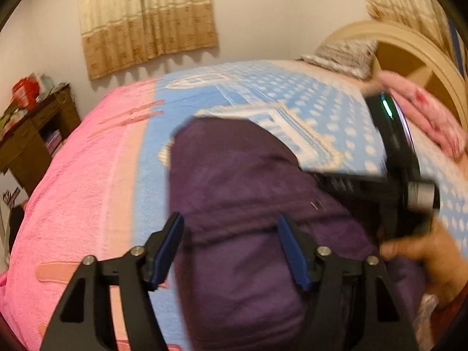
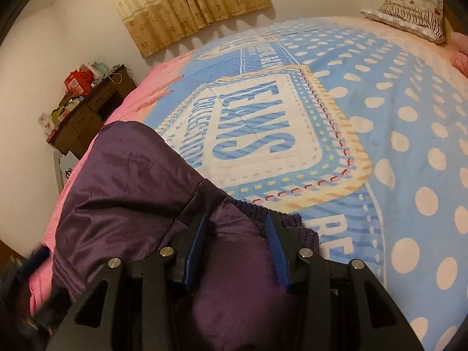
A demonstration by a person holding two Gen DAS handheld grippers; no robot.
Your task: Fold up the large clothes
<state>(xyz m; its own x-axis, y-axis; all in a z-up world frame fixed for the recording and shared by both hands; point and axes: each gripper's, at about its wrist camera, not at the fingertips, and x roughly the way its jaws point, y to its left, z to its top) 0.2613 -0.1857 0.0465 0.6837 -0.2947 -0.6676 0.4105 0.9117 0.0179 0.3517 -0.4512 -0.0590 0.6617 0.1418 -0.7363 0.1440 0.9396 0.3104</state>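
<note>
A large purple padded jacket lies bunched on the bed; it also shows in the right wrist view with its dark ribbed hem toward the blue blanket. My left gripper is open, its blue pads standing wide apart over the jacket's folded bulk, with no cloth pinched. My right gripper is open too, its pads straddling a hump of the jacket near the hem. The right gripper's black body and the hand holding it show at the right of the left wrist view.
The bed is covered by a pink and blue dotted blanket. A striped pillow and a pink folded cloth lie by the rounded headboard. A cluttered brown desk stands by the wall under a curtain.
</note>
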